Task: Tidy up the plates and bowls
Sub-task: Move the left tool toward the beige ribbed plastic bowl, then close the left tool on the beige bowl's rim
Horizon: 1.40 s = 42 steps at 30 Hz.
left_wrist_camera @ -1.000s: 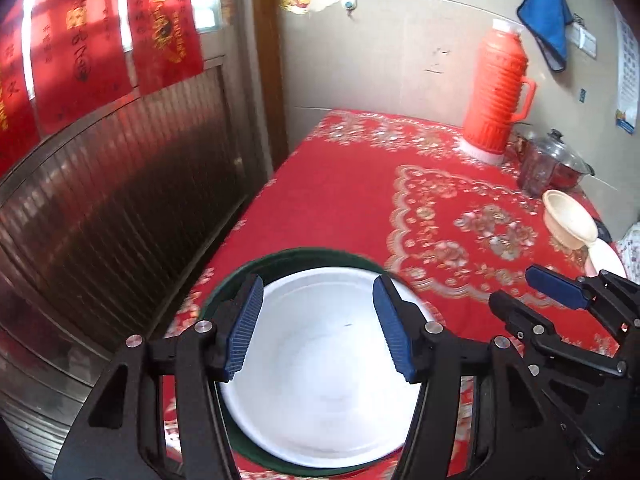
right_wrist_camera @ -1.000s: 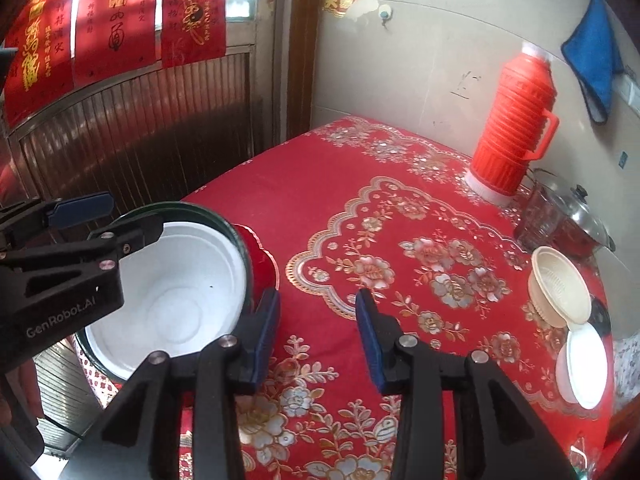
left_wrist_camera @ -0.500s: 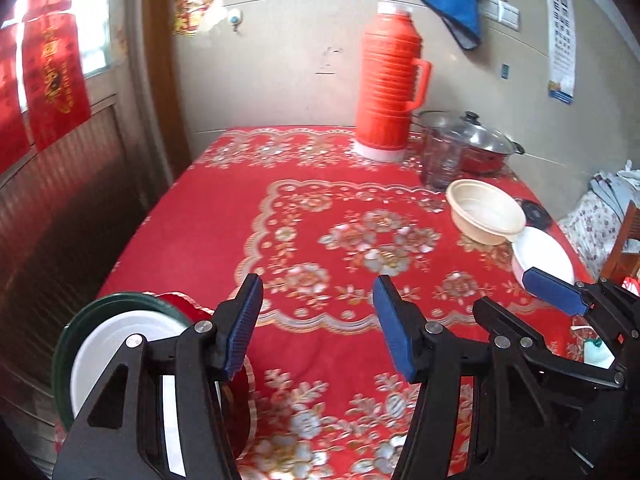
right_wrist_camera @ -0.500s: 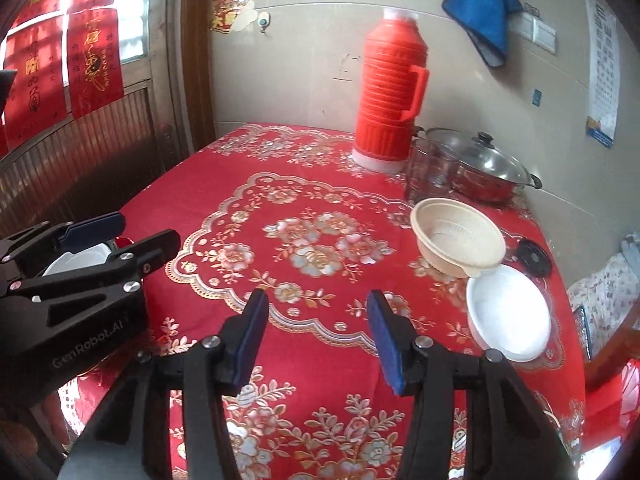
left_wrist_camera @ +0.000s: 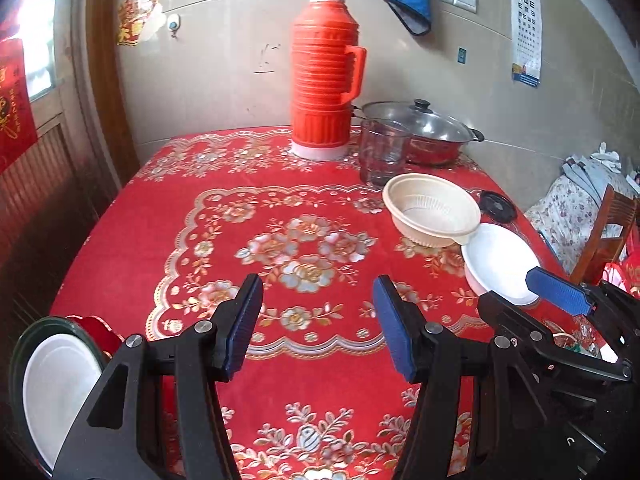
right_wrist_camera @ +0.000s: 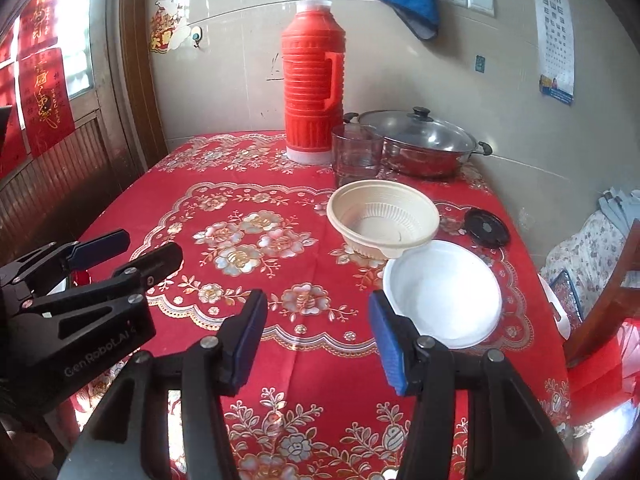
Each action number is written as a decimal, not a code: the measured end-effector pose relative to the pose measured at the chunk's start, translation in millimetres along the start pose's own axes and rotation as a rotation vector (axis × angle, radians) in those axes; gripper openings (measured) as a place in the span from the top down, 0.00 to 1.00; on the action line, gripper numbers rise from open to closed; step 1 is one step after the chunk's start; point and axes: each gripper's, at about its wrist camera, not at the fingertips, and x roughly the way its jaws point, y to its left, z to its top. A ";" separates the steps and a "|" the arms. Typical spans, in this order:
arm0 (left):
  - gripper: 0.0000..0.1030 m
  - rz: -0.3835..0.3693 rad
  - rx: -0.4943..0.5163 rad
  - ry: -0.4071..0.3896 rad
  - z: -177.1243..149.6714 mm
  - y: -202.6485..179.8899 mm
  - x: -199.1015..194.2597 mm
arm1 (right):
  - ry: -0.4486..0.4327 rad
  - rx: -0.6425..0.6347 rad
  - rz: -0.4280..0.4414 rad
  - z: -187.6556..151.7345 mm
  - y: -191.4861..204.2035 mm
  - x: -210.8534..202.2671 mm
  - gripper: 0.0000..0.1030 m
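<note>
**Right wrist view: lining up on the white plate next to the beige bowl**

Right wrist view puts the white plate (right_wrist_camera: 442,294) just in front of the beige bowl (right_wrist_camera: 383,218), and the bowl's rim seems to overlap the plate's far edge, though I can't tell if they actually touch. Both sit on the red counter (right_wrist_camera: 256,280), in front of the glass (right_wrist_camera: 356,156) and the red flask (right_wrist_camera: 314,84).

The right hand-held gripper (right_wrist_camera: 318,338) is half open with nothing between its pads, and so is the left hand-held gripper (left_wrist_camera: 318,330). A plate on a green dish (left_wrist_camera: 56,380) sits at the counter's near left corner.

My take: grab the plate by its near rim, away from the bowl. Come in low, one pad under the lip and one on top. Slide it clear of the bowl first so the bowl doesn't tip.
</note>
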 end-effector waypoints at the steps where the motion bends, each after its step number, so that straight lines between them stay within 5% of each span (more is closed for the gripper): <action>1: 0.44 -0.004 0.004 0.000 0.9 -3.8 1.7 | -0.001 0.003 -0.004 0.4 -3.0 -0.3 0.49; 20: 0.44 -0.088 0.053 0.058 18.6 -55.8 46.4 | 0.018 0.057 -0.060 7.8 -56.7 13.4 0.48; 42: 0.44 -0.079 0.073 0.094 39.6 -84.1 83.8 | 0.035 0.062 -0.092 24.5 -97.7 29.5 0.47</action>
